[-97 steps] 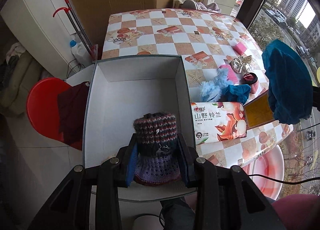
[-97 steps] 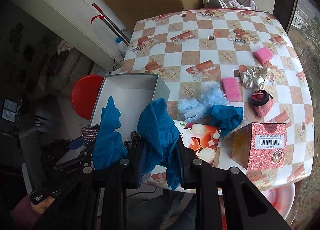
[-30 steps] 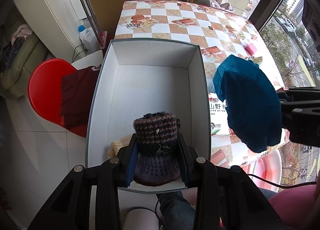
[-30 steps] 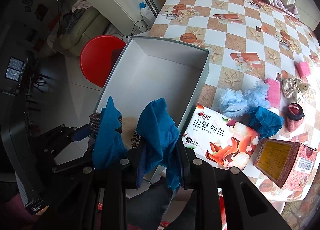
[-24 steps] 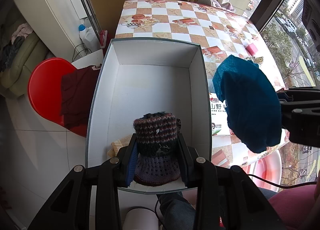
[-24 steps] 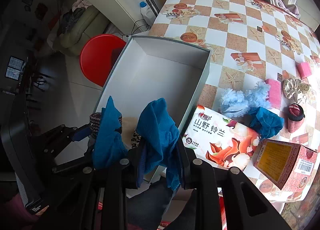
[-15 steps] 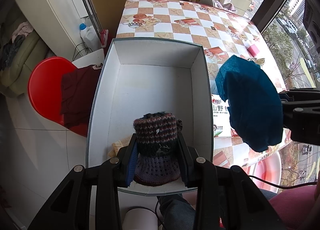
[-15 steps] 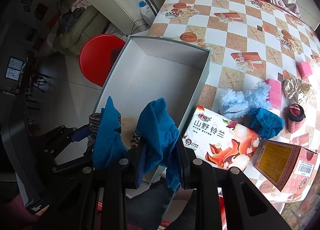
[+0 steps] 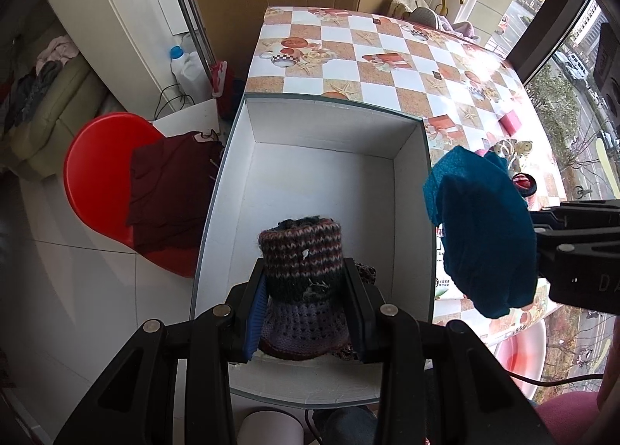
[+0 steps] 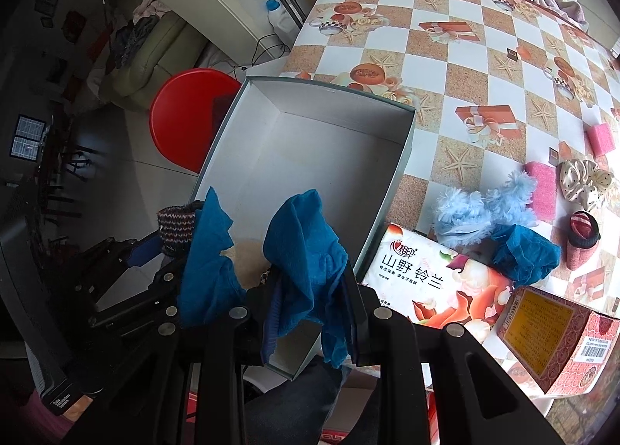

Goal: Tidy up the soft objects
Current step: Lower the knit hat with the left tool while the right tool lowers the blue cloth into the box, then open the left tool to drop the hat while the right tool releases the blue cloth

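My left gripper (image 9: 304, 297) is shut on a striped knitted hat (image 9: 301, 255) and holds it over the near end of an open white box (image 9: 321, 181). My right gripper (image 10: 312, 297) is shut on a blue cloth (image 10: 306, 247) and holds it over the box's (image 10: 310, 146) near right corner; the cloth also shows in the left wrist view (image 9: 480, 235). The hat appears at the left in the right wrist view (image 10: 176, 228). A beige and a dark patterned item lie on the box floor near the grippers (image 10: 248, 255).
On the checkered table (image 10: 465, 57) lie a light blue fluffy item (image 10: 476, 212), another blue cloth (image 10: 523, 255), pink sponges (image 10: 542, 183), a cream scrunchie (image 10: 585, 181), a tissue pack (image 10: 438, 286) and a red carton (image 10: 554, 332). A red stool (image 9: 100, 173) stands left of the box.
Both grippers have shifted over the box, which now sits more centred beneath them. The blue cloth has moved slightly right in the left wrist view. Both grips hold unchanged.
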`<state>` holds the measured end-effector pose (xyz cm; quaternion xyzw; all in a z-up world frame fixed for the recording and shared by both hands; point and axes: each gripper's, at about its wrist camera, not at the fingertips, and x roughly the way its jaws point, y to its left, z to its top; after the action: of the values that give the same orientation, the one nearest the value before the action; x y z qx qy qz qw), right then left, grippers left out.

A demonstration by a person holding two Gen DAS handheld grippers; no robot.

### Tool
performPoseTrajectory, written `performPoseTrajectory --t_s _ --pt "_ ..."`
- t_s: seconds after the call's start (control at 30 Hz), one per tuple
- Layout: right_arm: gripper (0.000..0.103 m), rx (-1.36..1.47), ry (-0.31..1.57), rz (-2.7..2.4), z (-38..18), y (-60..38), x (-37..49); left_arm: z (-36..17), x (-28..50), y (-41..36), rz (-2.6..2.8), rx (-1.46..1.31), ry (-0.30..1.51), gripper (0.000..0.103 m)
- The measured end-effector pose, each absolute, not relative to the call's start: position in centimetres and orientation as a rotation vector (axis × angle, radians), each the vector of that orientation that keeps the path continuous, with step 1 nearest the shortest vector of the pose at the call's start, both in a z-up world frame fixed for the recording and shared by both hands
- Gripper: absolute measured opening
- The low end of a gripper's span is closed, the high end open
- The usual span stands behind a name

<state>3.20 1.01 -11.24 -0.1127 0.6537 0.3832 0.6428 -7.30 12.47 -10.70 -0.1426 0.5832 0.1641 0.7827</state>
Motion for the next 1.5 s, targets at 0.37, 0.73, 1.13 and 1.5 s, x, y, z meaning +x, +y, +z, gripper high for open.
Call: performPoseTrajectory --t_s 0.37,0.73,1.13,1.5 --pt "0.028 -0.269 1.488 0.891 -11.4 3.1 3.8 -11.1 -6.9 12.6 0.362 -0.317 1.27 0.039" --pt "0.028 -0.29 1.476 0.892 -11.4 3.5 3.5 -11.6 -6.8 12.7 0.367 -0.312 1.28 0.039" --pt "0.054 -0.312 1.439 0.872 -10.7 3.5 3.4 -10.8 -7.0 12.3 0.37 -0.294 1.243 0.082" --pt "0.103 -0.364 1.421 0.72 -10.5 2.0 4.8 -11.1 -7.0 12.9 0.434 -0.318 1.242 0.103"
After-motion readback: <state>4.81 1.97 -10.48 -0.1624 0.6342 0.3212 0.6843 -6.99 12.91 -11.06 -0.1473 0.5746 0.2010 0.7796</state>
